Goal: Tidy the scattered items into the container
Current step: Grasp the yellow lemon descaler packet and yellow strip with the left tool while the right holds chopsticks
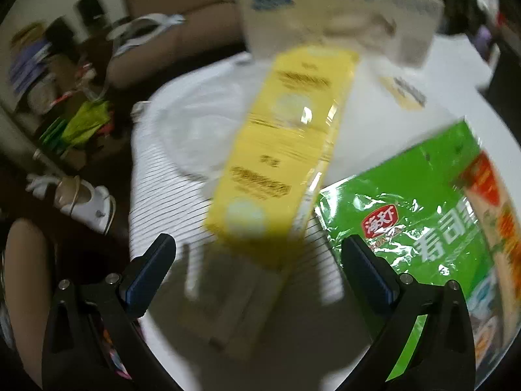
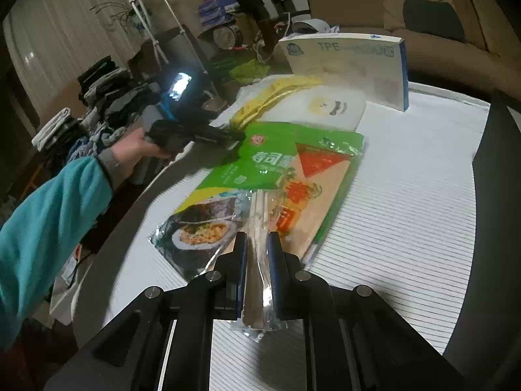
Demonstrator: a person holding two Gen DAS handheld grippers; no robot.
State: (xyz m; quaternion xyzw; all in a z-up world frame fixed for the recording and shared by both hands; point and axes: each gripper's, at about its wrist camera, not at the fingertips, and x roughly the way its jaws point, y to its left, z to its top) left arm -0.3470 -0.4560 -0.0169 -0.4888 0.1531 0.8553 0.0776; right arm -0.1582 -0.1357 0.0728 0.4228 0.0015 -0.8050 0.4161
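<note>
In the right wrist view my right gripper [image 2: 257,238] is shut on a clear packet of wooden chopsticks [image 2: 256,208], lifted over a green sushi-kit packet [image 2: 276,163] that lies flat on the table. A hand in a blue sleeve holds my left gripper [image 2: 236,141] at the green packet's far left corner. In the blurred left wrist view the left gripper [image 1: 260,260] is open. The near end of a yellow packet [image 1: 283,150] lies between and beyond its fingers, untouched, and the green packet [image 1: 423,215] is to the right. The yellow packet [image 2: 276,93] rests beside a white plate-like item [image 2: 329,107].
A white box with blue print [image 2: 348,65] stands upright at the far side of the striped white tablecloth [image 2: 407,195]. The table's edge [image 1: 132,195] runs close on the left, with clutter and shoes [image 1: 84,202] on the floor. A dark chair back [image 2: 498,195] stands at the right.
</note>
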